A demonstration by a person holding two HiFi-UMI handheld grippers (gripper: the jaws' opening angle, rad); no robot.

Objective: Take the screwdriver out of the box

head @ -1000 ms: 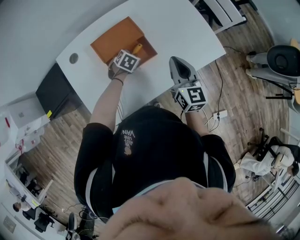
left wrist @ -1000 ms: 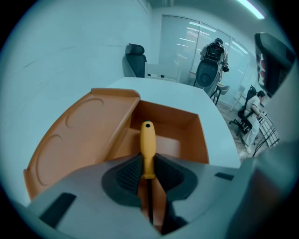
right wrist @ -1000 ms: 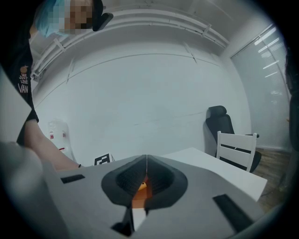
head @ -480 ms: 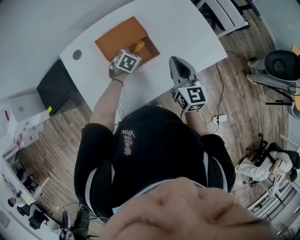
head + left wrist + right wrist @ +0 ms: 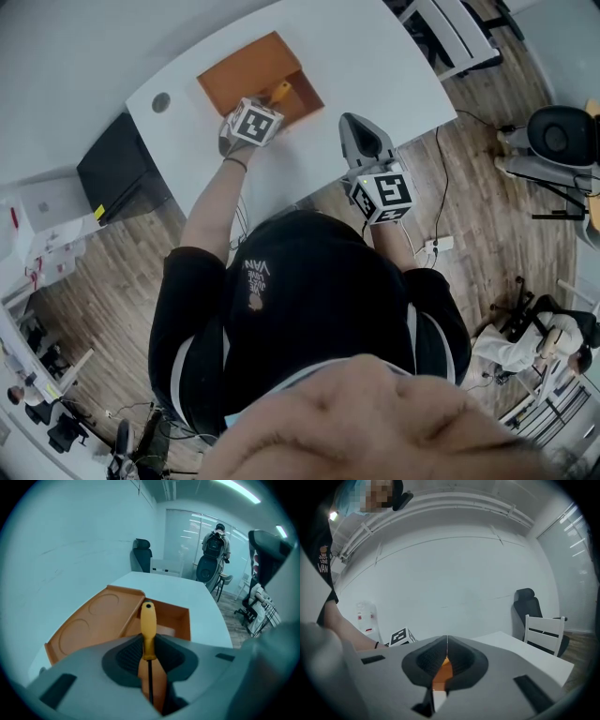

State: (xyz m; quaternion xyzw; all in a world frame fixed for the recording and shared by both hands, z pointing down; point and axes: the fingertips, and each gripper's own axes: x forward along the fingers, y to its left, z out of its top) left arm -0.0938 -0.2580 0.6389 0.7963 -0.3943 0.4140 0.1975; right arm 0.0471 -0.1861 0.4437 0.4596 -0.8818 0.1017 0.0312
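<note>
The left gripper (image 5: 149,654) is clamped narrowly on the screwdriver (image 5: 148,629), its pads on the lower end of the yellow handle and the dark shaft running back between the jaws. The handle tip sticks out over the open orange box (image 5: 246,71) on the white table (image 5: 375,56). The left arm reaches forward, gripper tilted steeply down. The right gripper (image 5: 447,641), jaws together and empty, sits about level by the table's near edge.
</note>
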